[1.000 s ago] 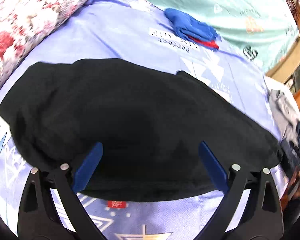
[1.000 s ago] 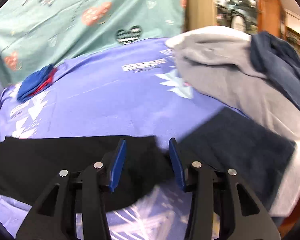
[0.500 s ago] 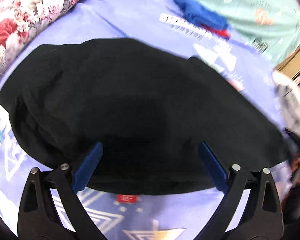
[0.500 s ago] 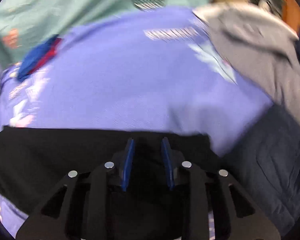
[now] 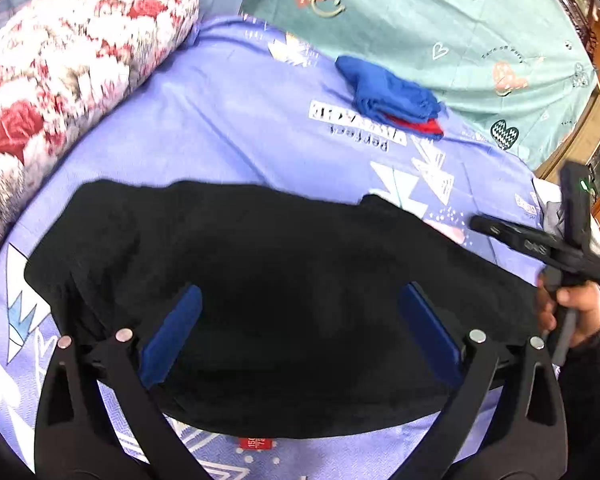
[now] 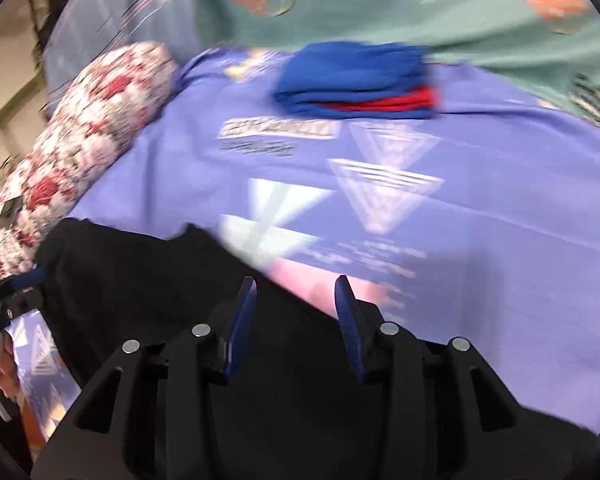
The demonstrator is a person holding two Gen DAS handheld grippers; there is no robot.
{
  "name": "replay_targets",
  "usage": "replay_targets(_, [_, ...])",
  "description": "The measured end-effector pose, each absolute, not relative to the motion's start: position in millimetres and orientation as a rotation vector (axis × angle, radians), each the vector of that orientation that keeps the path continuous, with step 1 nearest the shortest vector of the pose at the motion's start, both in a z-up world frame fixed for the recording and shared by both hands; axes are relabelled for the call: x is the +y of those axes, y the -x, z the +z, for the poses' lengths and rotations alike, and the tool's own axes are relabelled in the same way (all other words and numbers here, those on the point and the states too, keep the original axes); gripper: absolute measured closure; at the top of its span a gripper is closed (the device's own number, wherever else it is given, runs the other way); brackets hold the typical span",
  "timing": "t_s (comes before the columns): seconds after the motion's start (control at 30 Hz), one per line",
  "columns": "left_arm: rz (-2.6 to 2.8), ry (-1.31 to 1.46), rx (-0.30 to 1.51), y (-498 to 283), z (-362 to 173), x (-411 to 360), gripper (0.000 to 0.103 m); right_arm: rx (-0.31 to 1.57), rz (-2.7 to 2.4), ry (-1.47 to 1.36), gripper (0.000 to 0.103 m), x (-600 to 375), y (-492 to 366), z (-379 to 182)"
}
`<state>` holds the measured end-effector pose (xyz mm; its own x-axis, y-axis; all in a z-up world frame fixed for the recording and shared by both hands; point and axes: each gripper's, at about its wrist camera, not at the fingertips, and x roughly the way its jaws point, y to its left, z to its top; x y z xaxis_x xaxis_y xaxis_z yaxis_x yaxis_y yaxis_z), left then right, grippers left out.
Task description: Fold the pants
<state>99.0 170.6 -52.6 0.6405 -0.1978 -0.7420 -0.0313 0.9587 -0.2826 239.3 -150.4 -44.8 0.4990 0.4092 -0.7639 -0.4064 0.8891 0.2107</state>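
1. Left wrist view: the left tool [image 5: 300, 332] is hanging over the black pants [image 5: 260, 280], its blue pads spread wide apart with nothing pinched between them.
2. The pants are lying folded into a broad dark slab on the lilac bed sheet [image 5: 240, 120], running from the left side across to the right edge of this view; a small red label [image 5: 255, 443] is showing on the sheet just at the near hem.
3. At the right edge the right tool [image 5: 500, 229] is reaching in above the far end of the pants, gripped by the person's right hand [image 5: 576, 312] in a dark sleeve.
4. Right wrist view (heavily blurred): the right tool [image 6: 296, 308] is standing partly open, having just been widening again after a brief narrowing; black cloth is lying under and behind the pads, but no fold is being pressed between them.
5. From this side the pants [image 6: 148, 288] are filling the lower left, and the left tool [image 6: 20, 280] is peeking in at the left edge.
6. Other things around: a floral pillow [image 5: 60, 60] along the left of the bed, a folded blue and red garment [image 5: 392, 96] resting well beyond the pants, and a teal heart-print cloth [image 5: 440, 20] behind it.
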Motion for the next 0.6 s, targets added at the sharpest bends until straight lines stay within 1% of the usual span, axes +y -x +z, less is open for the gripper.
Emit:
replay_targets(0.2, [0.000, 0.251, 0.946, -99.6, -79.3, 195.2, 0.002, 0.989, 0.604, 0.068, 0.061, -75.4, -262.1, -64.6])
replay_targets(0.33, [-0.003, 0.274, 0.968, -93.4, -91.5, 213.2, 0.002, 1.007, 0.654, 0.091, 0.061, -51.8, -275.1, -72.3])
replay_targets(0.5, [-0.009, 0.202, 0.967, -90.1, -94.5, 208.6, 0.002, 1.046, 0.683, 0.102, 0.062, -33.6, -286.4, -83.7])
replay_targets(0.53, [-0.009, 0.190, 0.968, -89.4, -94.8, 207.6, 0.002, 1.050, 0.691, 0.117, 0.065, -30.1, -286.0, -85.5])
replay_targets(0.57, [-0.009, 0.182, 0.969, -88.9, -95.0, 206.9, 0.002, 1.048, 0.694, 0.135, 0.072, -27.5, -285.0, -86.4])
replay_targets(0.6, [-0.013, 0.177, 0.969, -89.1, -95.1, 206.9, 0.002, 1.038, 0.688, 0.164, 0.084, -25.3, -283.6, -86.7])
